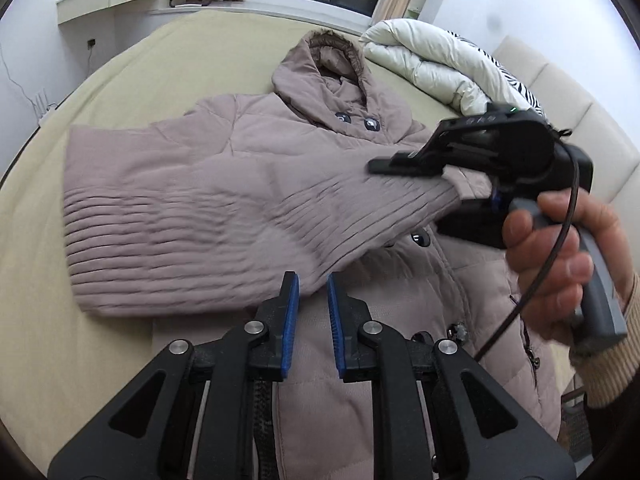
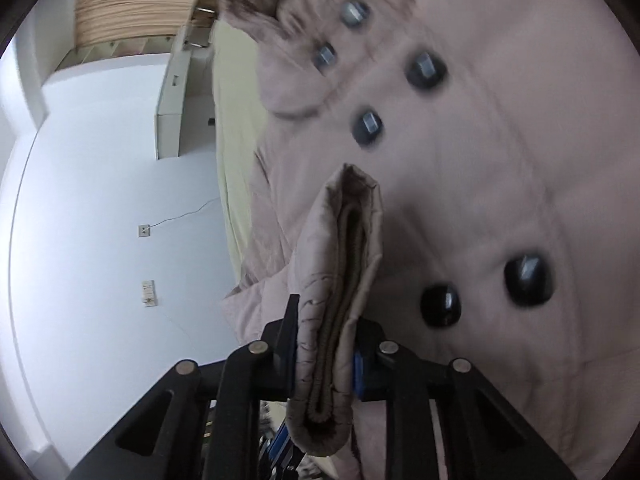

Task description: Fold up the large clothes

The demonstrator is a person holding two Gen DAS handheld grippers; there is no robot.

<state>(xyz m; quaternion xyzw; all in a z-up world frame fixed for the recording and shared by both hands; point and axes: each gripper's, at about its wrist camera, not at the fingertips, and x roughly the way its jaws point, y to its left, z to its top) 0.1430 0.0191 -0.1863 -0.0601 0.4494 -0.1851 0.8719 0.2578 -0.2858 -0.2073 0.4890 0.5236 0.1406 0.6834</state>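
Lengthwise, the coat [image 1: 248, 168] lay hood away on the bed [image 1: 48, 264]; the right gripper [image 2: 326, 344] pinched its cuff [image 2: 340, 280], while the left gripper [image 1: 313, 308] hung slightly parted, holding nothing.

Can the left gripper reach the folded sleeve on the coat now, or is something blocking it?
Probably yes. The left gripper is open, with the sleeve lying just ahead on the coat. The right gripper holds the cuff off to the side.

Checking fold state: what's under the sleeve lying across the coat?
The sleeve covers the coat chest; buttons peek out beside it. The right gripper pinches the cuff. Anything beneath stays hidden.
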